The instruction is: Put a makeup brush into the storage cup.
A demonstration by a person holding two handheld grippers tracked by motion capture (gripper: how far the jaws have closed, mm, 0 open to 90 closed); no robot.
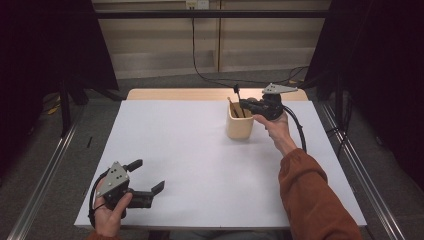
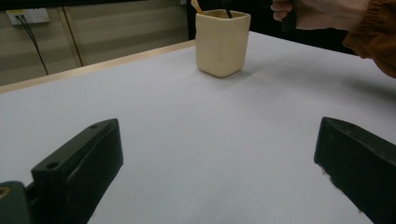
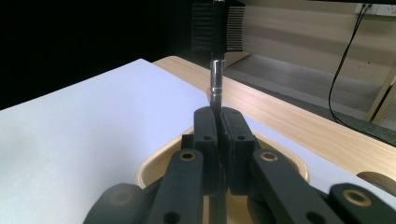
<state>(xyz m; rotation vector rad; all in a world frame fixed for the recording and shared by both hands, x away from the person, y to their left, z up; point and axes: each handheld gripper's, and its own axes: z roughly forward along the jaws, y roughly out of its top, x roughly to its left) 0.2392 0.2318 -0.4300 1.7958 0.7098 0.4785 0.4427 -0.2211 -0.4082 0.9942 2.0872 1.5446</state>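
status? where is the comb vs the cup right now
Done: the right gripper is shut on the black comb, and a wooden stick already stands in the beige cup. In hand: the comb is held upright right over the cup's mouth, toothed end up. Left: probably releasing it; I can't tell whether it rests inside. The left gripper is open near the table's front edge.

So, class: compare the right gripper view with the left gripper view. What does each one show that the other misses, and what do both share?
The right gripper view alone: the right gripper shut on a thin black tool with a metal collar and a comb-like head, above the cup.

The left gripper view alone: the left gripper with jaws wide open and nothing between them, the cup's whole outer side, and a person's hand with a rust-orange sleeve.

Both: the cream square-sided cup, the white table sheet and the wooden table edge.
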